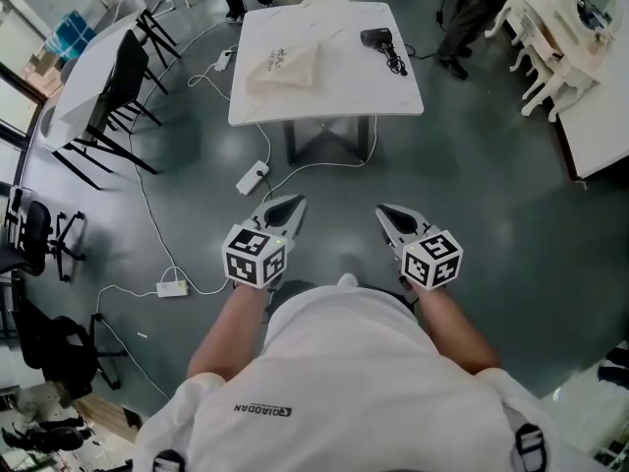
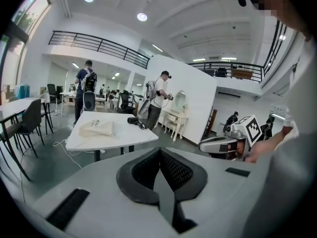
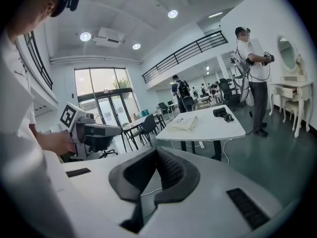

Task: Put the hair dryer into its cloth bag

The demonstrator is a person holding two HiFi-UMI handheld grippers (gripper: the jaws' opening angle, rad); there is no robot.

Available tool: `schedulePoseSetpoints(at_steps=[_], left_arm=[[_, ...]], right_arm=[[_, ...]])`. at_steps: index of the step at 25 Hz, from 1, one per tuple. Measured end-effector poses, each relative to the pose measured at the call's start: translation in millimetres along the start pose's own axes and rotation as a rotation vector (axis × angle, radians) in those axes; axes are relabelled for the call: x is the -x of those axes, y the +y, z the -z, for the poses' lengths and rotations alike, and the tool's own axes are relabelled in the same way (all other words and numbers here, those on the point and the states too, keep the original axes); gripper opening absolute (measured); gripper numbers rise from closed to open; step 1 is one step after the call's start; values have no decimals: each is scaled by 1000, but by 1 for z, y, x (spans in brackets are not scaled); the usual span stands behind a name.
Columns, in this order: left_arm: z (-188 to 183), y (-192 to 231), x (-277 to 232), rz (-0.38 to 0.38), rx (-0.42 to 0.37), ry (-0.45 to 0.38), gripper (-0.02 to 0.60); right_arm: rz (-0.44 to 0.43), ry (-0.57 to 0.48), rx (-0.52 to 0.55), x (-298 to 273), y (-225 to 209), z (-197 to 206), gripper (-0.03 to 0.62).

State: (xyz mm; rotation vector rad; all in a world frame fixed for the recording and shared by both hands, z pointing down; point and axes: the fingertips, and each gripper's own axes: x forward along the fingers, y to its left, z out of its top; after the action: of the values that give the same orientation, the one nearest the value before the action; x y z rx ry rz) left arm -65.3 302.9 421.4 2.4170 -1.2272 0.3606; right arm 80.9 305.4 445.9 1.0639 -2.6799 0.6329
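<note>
While the hair dryer (image 1: 376, 37) lies on the white table (image 1: 334, 101), well ahead of both grippers and apart from them, the cloth bag (image 1: 285, 65) lies flat beside it, towards the left gripper's (image 1: 291, 205) side; left gripper and right gripper (image 1: 386, 211) hang side by side above the floor; both have their jaws closed together, gripping nothing.

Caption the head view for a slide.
Left gripper and right gripper, both shut, face the table with hair dryer and cloth bag.
</note>
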Motion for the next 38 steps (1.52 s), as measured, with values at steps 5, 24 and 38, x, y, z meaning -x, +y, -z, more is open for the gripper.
schedulePoseSetpoints(at_steps=[5, 24, 38], left_arm=[[1, -2, -22, -17, -8, 51, 28], [-44, 50, -127, 65, 20, 47, 28], [-84, 178, -188, 71, 30, 101, 28]], right_arm=[[-15, -5, -14, -2, -22, -9, 21], [43, 47, -6, -42, -87, -19, 21], [64, 90, -27, -183, -138, -81, 21]])
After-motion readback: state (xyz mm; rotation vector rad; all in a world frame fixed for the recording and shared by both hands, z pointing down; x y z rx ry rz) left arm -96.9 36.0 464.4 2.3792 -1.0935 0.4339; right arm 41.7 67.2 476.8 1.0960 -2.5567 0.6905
